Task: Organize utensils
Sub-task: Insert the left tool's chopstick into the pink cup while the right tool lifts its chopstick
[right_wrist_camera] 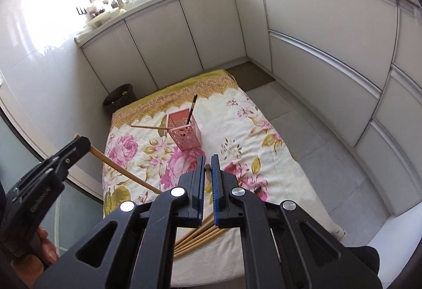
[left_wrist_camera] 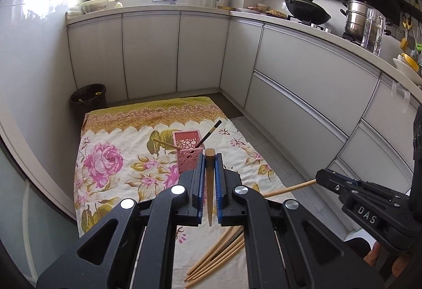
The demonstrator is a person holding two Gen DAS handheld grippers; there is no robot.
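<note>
So both grippers are up off the floral cloth, each with one chopstick. The left gripper has its fingers nearly closed on a dark brown chopstick lying lengthwise between the blue pads, blunt end poking out just past the tips, taper running back toward the camera. In the right wrist view it shows from the side as a long light-wood stick slanting down out of that gripper.

The right gripper is likewise closed down on a chopstick; only its rounded end shows in the narrow gap. From the left camera the stick runs out sideways from the tips, so the grip is near one end.

The pink perforated holder stands upright on the cloth, just ahead of both sets of fingers. It already holds a dark chopstick leaning right and a light chopstick leaning left over the rim. The loose bundle of chopsticks lies fanned on the cloth beneath and behind the fingers, still to be sorted.

End grips probably let each stick drop tip-first into the holder. Likely next: carry forward, upend, release.
</note>
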